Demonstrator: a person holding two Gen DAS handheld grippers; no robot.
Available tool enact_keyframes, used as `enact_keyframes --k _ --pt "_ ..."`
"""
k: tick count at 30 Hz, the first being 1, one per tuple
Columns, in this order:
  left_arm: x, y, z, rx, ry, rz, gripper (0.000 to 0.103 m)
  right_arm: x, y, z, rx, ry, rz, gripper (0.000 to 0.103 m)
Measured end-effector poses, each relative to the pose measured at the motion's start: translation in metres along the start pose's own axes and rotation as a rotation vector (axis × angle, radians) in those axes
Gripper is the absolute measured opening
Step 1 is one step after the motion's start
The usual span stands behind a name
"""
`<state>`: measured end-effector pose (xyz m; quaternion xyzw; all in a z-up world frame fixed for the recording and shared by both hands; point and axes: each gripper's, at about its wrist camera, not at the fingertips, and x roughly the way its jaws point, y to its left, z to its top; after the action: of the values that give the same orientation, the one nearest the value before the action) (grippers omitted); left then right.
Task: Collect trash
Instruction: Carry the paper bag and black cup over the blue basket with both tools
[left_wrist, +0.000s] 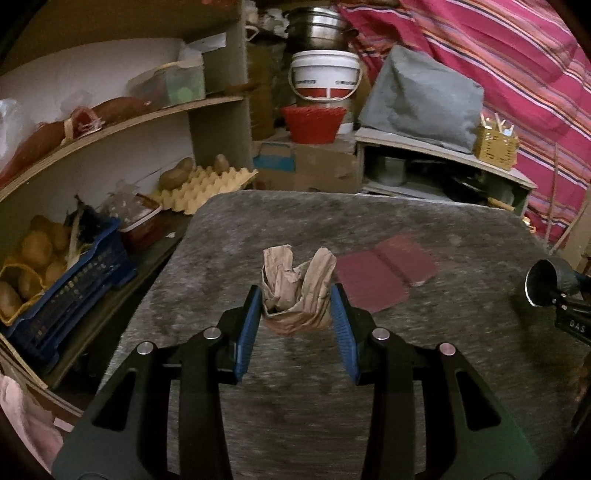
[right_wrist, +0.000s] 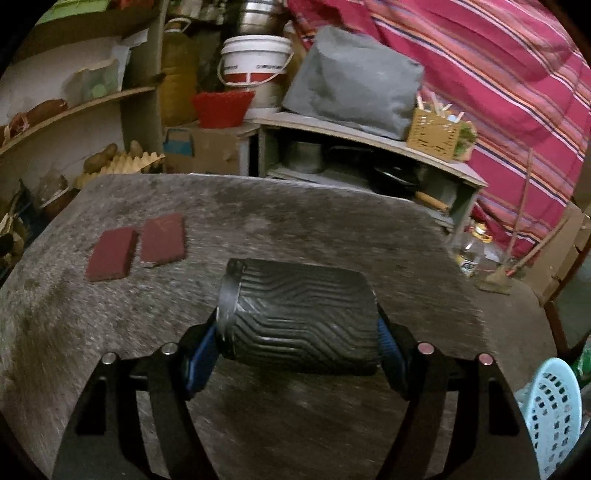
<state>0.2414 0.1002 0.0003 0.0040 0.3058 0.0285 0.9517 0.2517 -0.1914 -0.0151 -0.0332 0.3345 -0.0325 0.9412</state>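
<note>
Grey stone-patterned desk carries the work, with cluttered shelves behind it. Left gripper has its jaws pinching a crumpled ball of brown paper, the blue pads pressed against both flanks of the wad, which sits clear of the desk surface near the view's centre. Right gripper has its jaws closed across a black ribbed cup with a wavy pattern, held on its side, open mouth toward the left, above the desk's near half. In the left wrist view the cup's round mouth shows at the right edge.

Two flat dark red rectangular pieces lie just beside each other on the desk, well apart from both grippers, and appear still uncollected.

The step in hand is judged to be carrying both held items off to a bin; a pale blue perforated plastic basket at the lower right of the right wrist view may be the receptacle, though this cannot be confirmed.

To do it well: keep the paper squeezed, since loose folds can slip; keep the cup level so that it does not pivot between the pads; release each only when directly over the container's opening.
</note>
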Motion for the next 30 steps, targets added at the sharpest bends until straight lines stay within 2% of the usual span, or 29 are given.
enact_keyframes --k 6,16,30 --pt "-0.012 -0.04 0.002 0.039 -0.025 -0.039 0.038 -0.016 -0.047 -0.011 0.036 0.004 -0.058 0.073" --pt "-0.023 -0.129 -0.002 0.125 -0.031 -0.131 0.038 -0.05 -0.143 -0.04 0.126 0.009 -0.167 0.073" --pt "-0.049 -0.272 -0.019 0.248 -0.036 -0.292 0.037 -0.113 -0.282 -0.108 0.289 0.009 -0.281 0.072"
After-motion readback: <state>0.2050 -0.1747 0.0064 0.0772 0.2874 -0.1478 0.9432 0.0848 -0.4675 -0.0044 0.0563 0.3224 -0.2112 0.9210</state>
